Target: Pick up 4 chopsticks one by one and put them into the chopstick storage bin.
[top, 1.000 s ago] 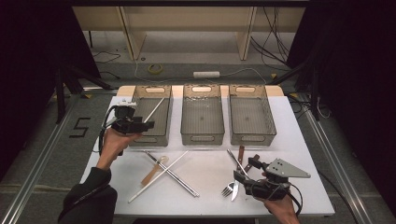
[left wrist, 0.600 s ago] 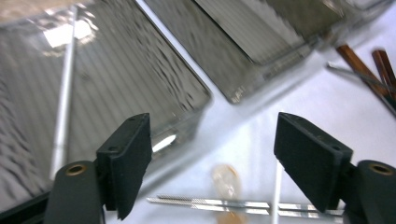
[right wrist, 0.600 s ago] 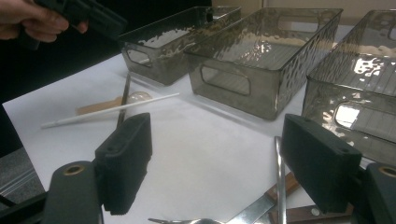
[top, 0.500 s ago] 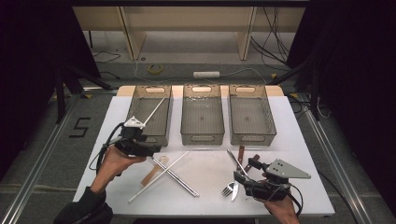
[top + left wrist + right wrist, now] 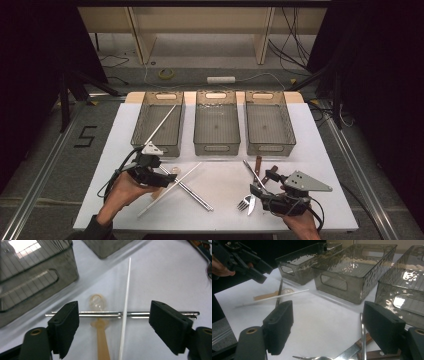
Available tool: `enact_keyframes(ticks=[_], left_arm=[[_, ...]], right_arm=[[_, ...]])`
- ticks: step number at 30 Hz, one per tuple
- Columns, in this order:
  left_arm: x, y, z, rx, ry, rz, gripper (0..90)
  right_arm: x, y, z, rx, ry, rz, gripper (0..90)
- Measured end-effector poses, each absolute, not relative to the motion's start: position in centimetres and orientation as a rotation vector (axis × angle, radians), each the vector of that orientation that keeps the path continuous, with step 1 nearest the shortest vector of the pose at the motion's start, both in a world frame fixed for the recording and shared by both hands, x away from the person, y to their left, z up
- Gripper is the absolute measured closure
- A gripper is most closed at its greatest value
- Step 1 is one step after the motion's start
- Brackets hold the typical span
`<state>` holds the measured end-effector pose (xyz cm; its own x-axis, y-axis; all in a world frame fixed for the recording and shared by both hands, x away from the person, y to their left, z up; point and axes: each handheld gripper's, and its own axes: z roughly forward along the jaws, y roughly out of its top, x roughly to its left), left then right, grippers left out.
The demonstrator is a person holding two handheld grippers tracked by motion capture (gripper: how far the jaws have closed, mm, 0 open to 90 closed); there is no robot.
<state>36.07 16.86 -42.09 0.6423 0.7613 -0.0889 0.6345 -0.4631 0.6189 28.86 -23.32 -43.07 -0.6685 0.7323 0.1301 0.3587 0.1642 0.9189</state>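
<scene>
White surface (image 5: 225,200) carried 3 smoked-plastic bins in a row along its far side; 1 white chopstick (image 5: 161,125) lay tilted in the left bin (image 5: 159,121), its far end leaning on the rim. Left gripper (image 5: 167,179) hovered low over the crossed pile just in front of that bin, released, jaws wide and just been opening, nothing between the pads. Under it: 2 metal chopsticks (image 5: 120,314) lay side by side, touching, running across between the jaws; a 2nd white chopstick (image 5: 125,312) crossed over them; a translucent amber spoon (image 5: 100,322) sat under the metal pair, bowl toward the bins. Right gripper (image 5: 260,192) sat at the near right, also released and empty, jaws either side of a fork (image 5: 246,202) and a wood-handled knife (image 5: 256,172), neither one pinched
</scene>
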Motion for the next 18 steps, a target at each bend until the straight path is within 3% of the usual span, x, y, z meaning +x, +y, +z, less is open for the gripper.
enact_keyframes(ticks=[18], left_arm=[[34.2,16.2,-44.6,2.367,1.054,0.203,49.6]], right_arm=[[28.9,-23.2,-43.1,1.031,2.108,1.504,26.3]])
